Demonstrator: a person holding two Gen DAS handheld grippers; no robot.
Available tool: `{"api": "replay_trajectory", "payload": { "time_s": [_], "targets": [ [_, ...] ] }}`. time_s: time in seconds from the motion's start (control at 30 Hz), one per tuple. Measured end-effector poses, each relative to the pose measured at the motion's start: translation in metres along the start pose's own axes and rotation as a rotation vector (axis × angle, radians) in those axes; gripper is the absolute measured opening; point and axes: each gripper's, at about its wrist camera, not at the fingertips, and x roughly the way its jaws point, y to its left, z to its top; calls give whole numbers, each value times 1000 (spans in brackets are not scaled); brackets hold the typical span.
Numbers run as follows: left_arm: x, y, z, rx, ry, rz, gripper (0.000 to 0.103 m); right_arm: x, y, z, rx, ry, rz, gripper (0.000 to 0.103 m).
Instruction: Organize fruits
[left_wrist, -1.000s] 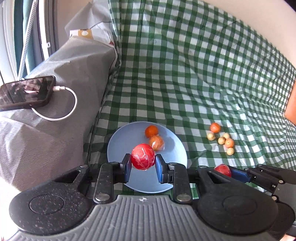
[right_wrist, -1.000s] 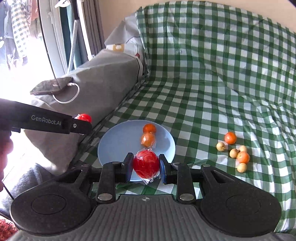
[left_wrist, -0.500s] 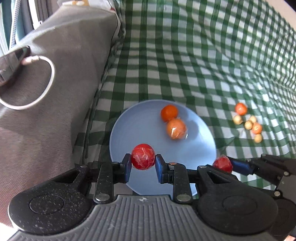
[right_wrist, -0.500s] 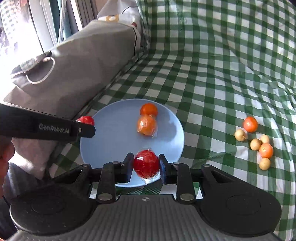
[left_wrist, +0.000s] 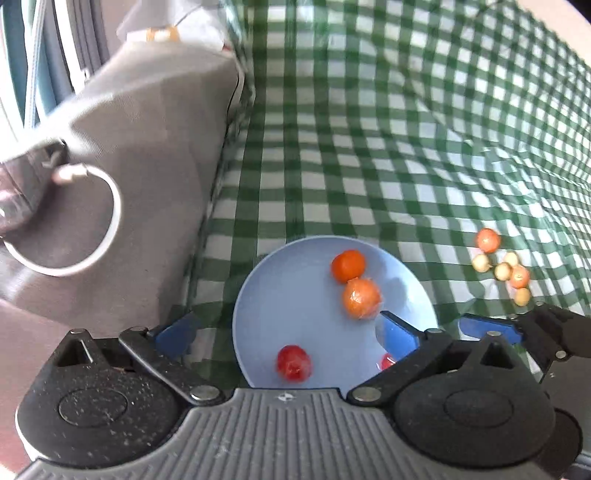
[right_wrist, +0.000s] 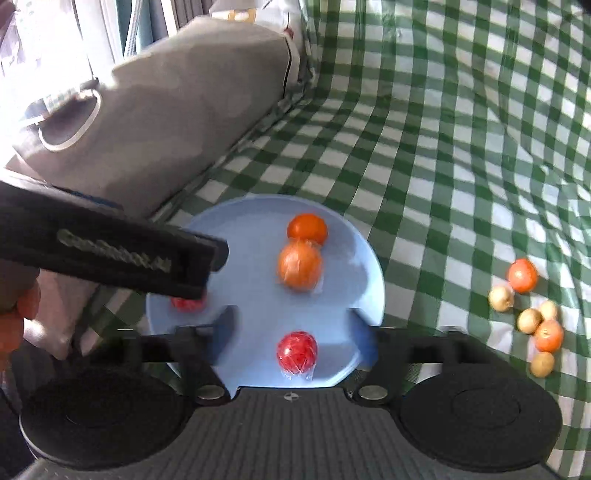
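1. The left tongs (left_wrist: 286, 334) sit at the bottom of the left wrist view with their blue-padded jaws spread wide and opening. A small red fruit in clear wrap (left_wrist: 293, 363) lies between them on the round pale-blue plate (left_wrist: 266, 295), touched by neither pad.
2. The right tongs (right_wrist: 291, 325) fill the bottom of the right wrist view. Their jaws are blurred, parted and opening, and a second red wrapped fruit (right_wrist: 297, 352) rests on the plate (right_wrist: 255, 229) between them, free of both pads.
3. In the left wrist view the second red fruit (left_wrist: 386, 361) shows only as a sliver at the lower right edge of the plate, behind the left tongs' right finger.
4. Near the upper right part of the plate lie a plain orange round fruit (left_wrist: 348, 266) and, touching it just below, a larger orange fruit in clear wrap (left_wrist: 361, 298).
5. At the right edge of the frame, off the plate, a loose cluster of small orange and pale-yellow fruits (left_wrist: 504, 267) lies on the green-and-white checked cloth (left_wrist: 369, 129).
6. In the right wrist view the left tongs' black arm (right_wrist: 110, 254) crosses the left middle of the frame, over the plate's left side and half hiding the first red fruit (right_wrist: 186, 303).
7. A grey fabric-covered bulk (left_wrist: 140, 166) fills the upper left, with a white looped cable (left_wrist: 110, 221) lying on it.
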Motion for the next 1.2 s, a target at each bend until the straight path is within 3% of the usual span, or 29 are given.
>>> {"api": "replay_trajectory", "payload": {
  "time_s": [0.27,0.6,0.93,1.2],
  "targets": [
    [-77,-6,-38,15,-35,24,103,-69,10,-29,42,32,-4,93],
    [-140,-17,-69,24,-110,77,103,-144,39,-55,18,-89,-32,101],
    [-168,-33,-78,58,-147,102,103,-183,36,-71,54,-193,-61,102],
    [-171,-39,-81,72,-151,104,103,-190,39,-75,53,-214,-54,102]
  ]
}}
